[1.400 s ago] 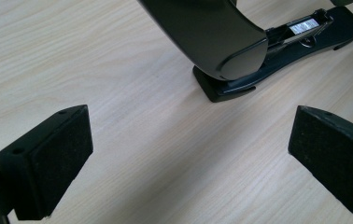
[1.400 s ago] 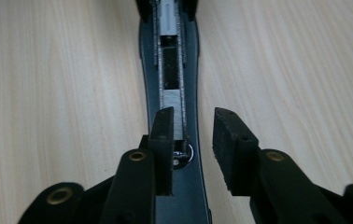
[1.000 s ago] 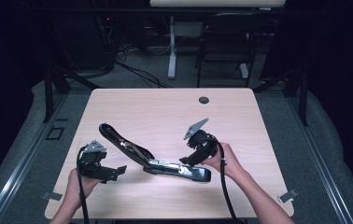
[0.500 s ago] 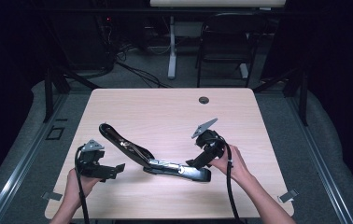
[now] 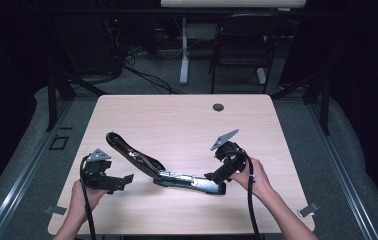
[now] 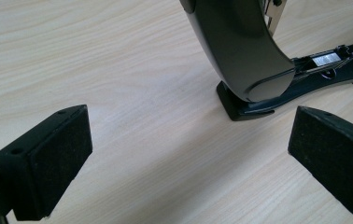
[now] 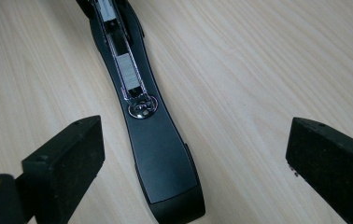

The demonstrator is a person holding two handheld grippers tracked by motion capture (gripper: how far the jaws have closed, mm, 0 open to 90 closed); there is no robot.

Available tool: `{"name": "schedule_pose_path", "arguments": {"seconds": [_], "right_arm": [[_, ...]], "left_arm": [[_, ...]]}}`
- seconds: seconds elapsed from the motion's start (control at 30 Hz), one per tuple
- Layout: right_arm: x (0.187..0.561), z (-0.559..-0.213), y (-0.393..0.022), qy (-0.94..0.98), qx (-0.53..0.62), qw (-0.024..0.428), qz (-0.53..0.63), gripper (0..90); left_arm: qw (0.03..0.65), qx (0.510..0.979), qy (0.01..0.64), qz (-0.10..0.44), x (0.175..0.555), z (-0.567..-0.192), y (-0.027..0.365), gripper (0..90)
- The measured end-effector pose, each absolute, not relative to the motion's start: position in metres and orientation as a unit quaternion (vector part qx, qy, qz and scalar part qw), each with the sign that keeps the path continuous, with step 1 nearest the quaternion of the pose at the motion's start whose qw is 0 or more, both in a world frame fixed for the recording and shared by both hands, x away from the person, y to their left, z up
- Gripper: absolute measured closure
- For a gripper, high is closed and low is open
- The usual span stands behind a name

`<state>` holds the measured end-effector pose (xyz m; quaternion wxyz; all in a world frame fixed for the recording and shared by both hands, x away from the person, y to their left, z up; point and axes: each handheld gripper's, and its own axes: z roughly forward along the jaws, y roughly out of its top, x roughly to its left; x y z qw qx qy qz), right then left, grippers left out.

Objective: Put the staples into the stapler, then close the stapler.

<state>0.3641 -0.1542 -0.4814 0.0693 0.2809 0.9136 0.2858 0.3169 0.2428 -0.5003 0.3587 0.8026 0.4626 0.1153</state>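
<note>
A black stapler (image 5: 177, 176) lies swung wide open on the wooden table (image 5: 177, 120). Its lid (image 5: 127, 150) slants up to the left and its base runs to the right. My left gripper (image 5: 127, 181) rests open just left of the stapler; the left gripper view has the curved lid (image 6: 240, 51) ahead of the gripper (image 6: 188, 158), whose jaws stand apart. My right gripper (image 5: 212, 176) hovers at the base's right end. Its jaws have just been opening, then eased in slightly. The base (image 7: 160, 154) lies between the right gripper's (image 7: 200, 158) pads, untouched.
A small round grommet (image 5: 218, 107) sits near the table's far edge. Beyond the table stand a chair (image 5: 242, 55) and desk legs on a dark floor with cables. Bare wood surrounds the stapler on all sides.
My right gripper has drifted a little to the right, toward the end of the stapler's base, and its jaws stand wider. The left gripper and the stapler have stayed put.
</note>
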Motion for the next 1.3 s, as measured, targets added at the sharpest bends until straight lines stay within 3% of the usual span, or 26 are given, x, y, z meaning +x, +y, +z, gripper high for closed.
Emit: {"name": "schedule_pose_path", "arguments": {"seconds": [0.33,0.47,0.53,0.6,0.67,0.7,0.83,1.13,1.3], "right_arm": [[0.365,-0.479,-0.153,0.913,0.284,0.079,0.283,9.4],[0.364,-0.477,-0.153,0.911,0.283,0.090,0.287,16.2],[0.363,-0.476,-0.153,0.908,0.283,0.091,0.294,26.7],[0.362,-0.475,-0.153,0.909,0.279,0.092,0.295,30.8],[0.361,-0.466,-0.153,0.927,0.274,0.089,0.239,39.8],[0.360,-0.474,-0.150,0.909,0.276,0.098,0.297,42.3],[0.357,-0.471,-0.144,0.908,0.270,0.111,0.302,58.2],[0.351,-0.466,-0.138,0.909,0.258,0.122,0.303,84.5],[0.351,-0.464,-0.136,0.907,0.260,0.128,0.305,90.0]], "left_arm": [[0.354,0.787,0.487,0.134,0.318,-0.498,0.247,1.9],[0.358,0.770,0.506,0.151,0.320,-0.496,0.251,17.0],[0.368,0.760,0.511,0.159,0.321,-0.495,0.254,25.5],[0.379,0.749,0.519,0.160,0.321,-0.496,0.257,32.8],[0.391,0.740,0.525,0.154,0.323,-0.496,0.261,43.0],[0.396,0.736,0.527,0.153,0.324,-0.496,0.262,45.1],[0.418,0.724,0.529,0.146,0.329,-0.498,0.266,58.2],[0.442,0.720,0.509,0.167,0.335,-0.493,0.260,79.4],[0.456,0.716,0.499,0.173,0.335,-0.490,0.257,86.8]]}}
